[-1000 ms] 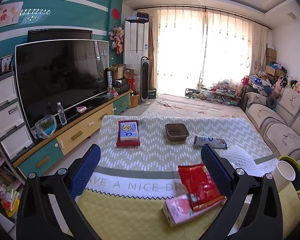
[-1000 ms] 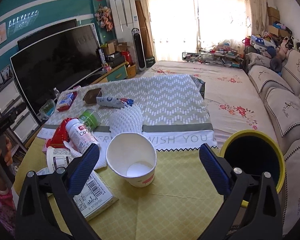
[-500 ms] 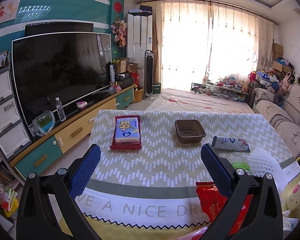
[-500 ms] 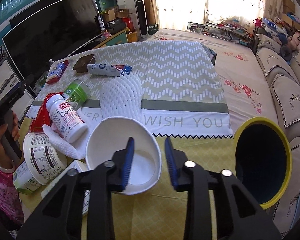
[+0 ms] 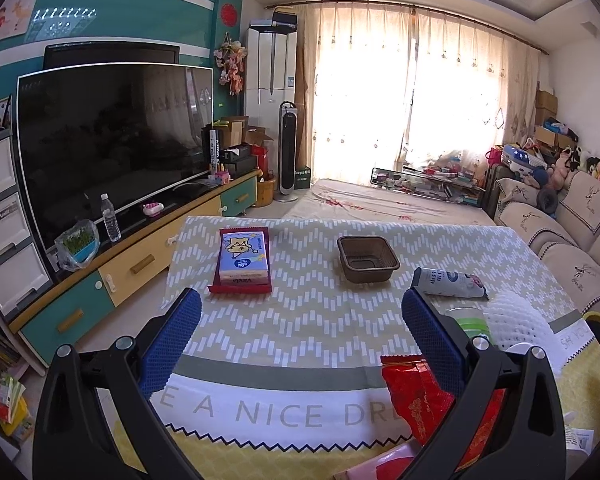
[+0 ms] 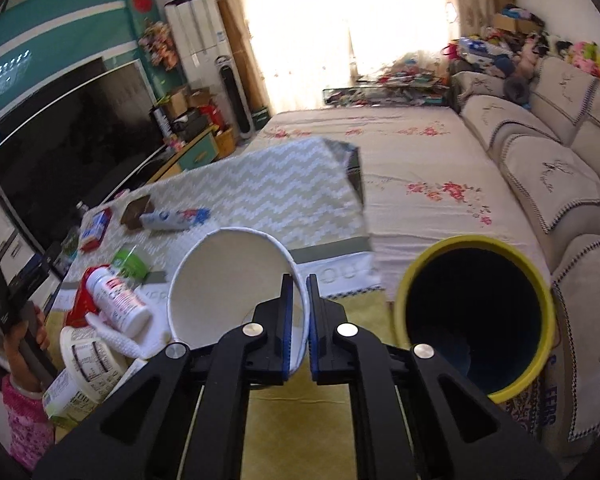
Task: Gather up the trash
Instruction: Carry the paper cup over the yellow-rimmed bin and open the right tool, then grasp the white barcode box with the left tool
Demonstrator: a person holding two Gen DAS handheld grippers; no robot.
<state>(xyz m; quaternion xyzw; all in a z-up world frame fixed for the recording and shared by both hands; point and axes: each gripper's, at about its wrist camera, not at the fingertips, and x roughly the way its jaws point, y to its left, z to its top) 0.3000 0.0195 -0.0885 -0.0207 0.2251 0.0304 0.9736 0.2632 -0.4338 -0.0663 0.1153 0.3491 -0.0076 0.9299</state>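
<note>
pinching one paper cup (image 6: 224, 280) in right gripper (image 6: 299, 320), one bin (image 6: 476, 320) beside

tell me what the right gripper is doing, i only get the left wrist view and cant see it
Observer: The right gripper is shut on the white paper cup. Its jaws have just been closing, and they now pinch the cup's wall, one pad inside and one outside.
Operator: ok is the cup upright
Observer: No. It is tipped, with its open mouth turned toward the camera.
Operator: and where's the bin from there
Observer: The yellow-rimmed bin stands just right of the cup in the right wrist view, with its dark mouth open and unblocked.
</note>
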